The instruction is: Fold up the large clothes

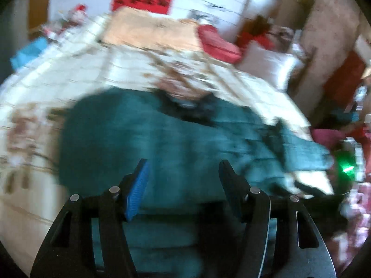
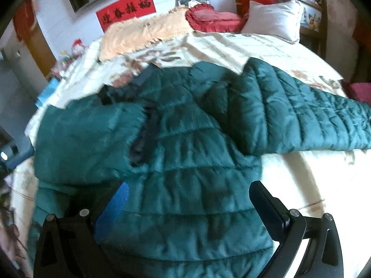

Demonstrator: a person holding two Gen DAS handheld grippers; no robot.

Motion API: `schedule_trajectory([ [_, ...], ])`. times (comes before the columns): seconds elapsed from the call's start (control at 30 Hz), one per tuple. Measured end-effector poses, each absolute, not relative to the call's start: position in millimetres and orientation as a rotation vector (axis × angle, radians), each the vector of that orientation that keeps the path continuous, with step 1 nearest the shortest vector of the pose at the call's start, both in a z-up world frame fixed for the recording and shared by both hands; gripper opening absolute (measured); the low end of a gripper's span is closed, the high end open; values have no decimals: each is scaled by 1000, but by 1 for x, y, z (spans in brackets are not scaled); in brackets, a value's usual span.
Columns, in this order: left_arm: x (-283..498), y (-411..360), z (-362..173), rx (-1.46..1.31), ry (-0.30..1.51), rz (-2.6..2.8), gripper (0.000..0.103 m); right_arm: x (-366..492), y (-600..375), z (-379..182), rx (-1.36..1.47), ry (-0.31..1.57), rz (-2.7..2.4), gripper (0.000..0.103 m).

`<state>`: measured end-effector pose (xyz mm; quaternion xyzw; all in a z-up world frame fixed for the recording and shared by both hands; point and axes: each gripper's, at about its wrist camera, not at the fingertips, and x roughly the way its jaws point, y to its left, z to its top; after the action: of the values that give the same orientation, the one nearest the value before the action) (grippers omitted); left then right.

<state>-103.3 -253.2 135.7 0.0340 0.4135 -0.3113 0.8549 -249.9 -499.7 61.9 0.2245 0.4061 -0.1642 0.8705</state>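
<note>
A large dark-teal quilted puffer jacket (image 2: 185, 153) lies spread on the bed; in the right wrist view its left side is folded over the body and its right sleeve (image 2: 308, 115) stretches out to the right. My right gripper (image 2: 187, 192) is open, hovering just above the jacket's lower body. In the left wrist view, which is motion-blurred, the jacket (image 1: 162, 143) fills the middle. My left gripper (image 1: 183, 169) is open just above the jacket's near edge, holding nothing.
The bed has a cream patterned sheet (image 2: 278, 46). A peach blanket (image 2: 143, 34), a red cushion (image 2: 211, 16) and a white pillow (image 2: 273, 18) lie at its far end. A red banner (image 2: 126, 9) hangs on the wall. Clutter stands beside the bed (image 1: 347, 139).
</note>
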Motion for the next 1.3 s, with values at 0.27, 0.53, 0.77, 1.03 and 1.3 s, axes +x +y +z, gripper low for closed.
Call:
schedule_trajectory([
  [0.27, -59, -164, 96, 19, 946, -403, 62, -188, -479, 52, 443, 892, -270, 98],
  [0.53, -46, -112, 71, -39, 1003, -293, 62, -153, -457, 48, 334, 903, -262, 23],
  [0.77, -40, -106, 56, -40, 1035, -273, 62, -176, -470, 100, 225, 757, -337, 14],
  [1.03, -43, -124, 65, -24, 1022, -311, 62, -175, -513, 85, 189, 790, -527, 13],
  [1.3, -37, -155, 80, -8, 973, -331, 62, -181, -534, 62, 304, 797, -510, 59],
])
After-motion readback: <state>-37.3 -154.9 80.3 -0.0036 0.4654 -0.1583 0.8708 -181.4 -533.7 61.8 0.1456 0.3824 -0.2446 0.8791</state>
